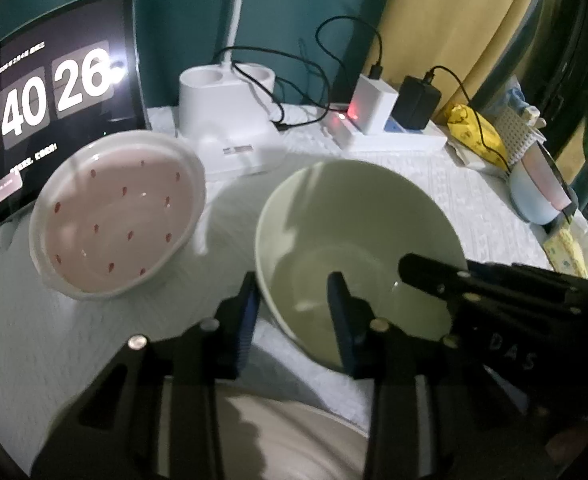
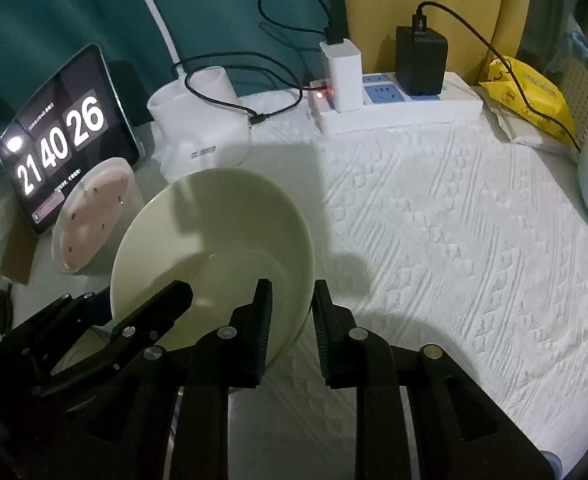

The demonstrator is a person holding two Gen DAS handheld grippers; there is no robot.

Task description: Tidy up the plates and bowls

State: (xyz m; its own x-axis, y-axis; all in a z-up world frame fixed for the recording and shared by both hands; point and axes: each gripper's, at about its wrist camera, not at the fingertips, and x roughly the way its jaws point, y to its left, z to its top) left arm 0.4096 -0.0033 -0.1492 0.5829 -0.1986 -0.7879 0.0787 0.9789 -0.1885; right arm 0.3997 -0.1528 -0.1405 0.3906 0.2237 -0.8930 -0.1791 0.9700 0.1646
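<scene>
Table cloth: white, textured, fills the right half of the right wrist view.
Green bowl: centre-left of that view, tilted; lower centre of the left wrist view.
Pink bowl: red-dotted, tilted, left of the left wrist view, beside the green bowl.
Tablet: upper left, showing clock digits.
Left gripper: fingers straddle the green bowl's near rim; contact unclear.
Right gripper: fingers straddle its right rim, small gaps visible.
</scene>
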